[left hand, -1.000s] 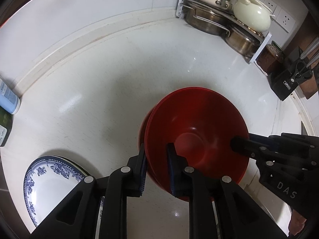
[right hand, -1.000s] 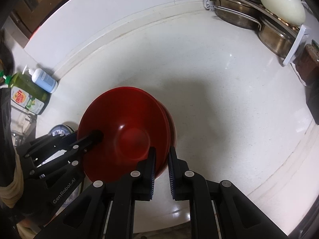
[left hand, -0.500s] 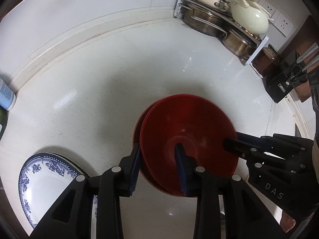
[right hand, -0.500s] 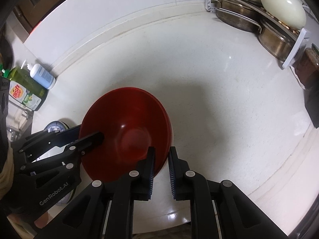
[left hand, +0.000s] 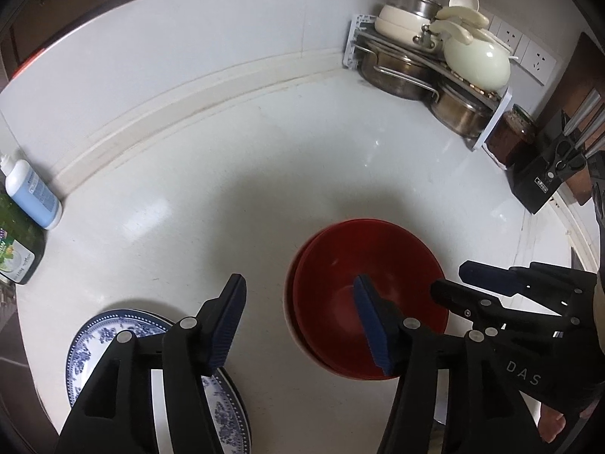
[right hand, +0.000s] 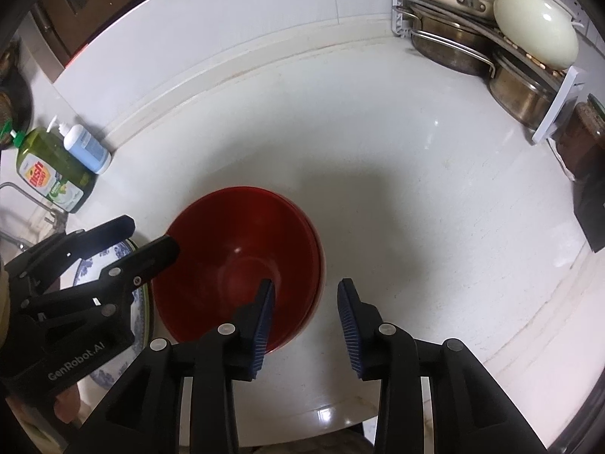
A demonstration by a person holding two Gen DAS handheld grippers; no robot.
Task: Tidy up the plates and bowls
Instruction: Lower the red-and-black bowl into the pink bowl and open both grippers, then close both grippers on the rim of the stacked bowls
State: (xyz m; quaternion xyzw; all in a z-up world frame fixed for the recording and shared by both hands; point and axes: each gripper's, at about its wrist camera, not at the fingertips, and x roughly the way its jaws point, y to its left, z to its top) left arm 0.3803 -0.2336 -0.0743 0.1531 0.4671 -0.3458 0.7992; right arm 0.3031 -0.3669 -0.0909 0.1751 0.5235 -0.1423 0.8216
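Note:
A red bowl (left hand: 359, 249) sits nested in another red bowl on the white counter (left hand: 264, 151). My left gripper (left hand: 298, 317) straddles the stack's left rim; its jaws are opening and the pads stand clear of the rim. My right gripper (right hand: 306, 302) straddles the right rim of the red bowl (right hand: 234, 234), its jaws also opening with no pad touching. Each gripper shows in the other's view: the right gripper (left hand: 452, 278) and the left gripper (right hand: 149, 234). A blue-and-white plate (left hand: 98, 340) lies left of the bowls, partly under my left fingers.
A rack of steel pots with a cream pot (left hand: 427, 64) fills the back right corner, with a jar (left hand: 510, 140) and a black knife block (left hand: 544, 178) beside it. Soap bottles (right hand: 56, 174) stand at the left by the sink. The counter's front edge (right hand: 340, 412) is near.
Both grippers were shut on the red bowl's rim and have let go, their jaws spreading wide. The left gripper has drawn up and back, so the bowls look smaller.

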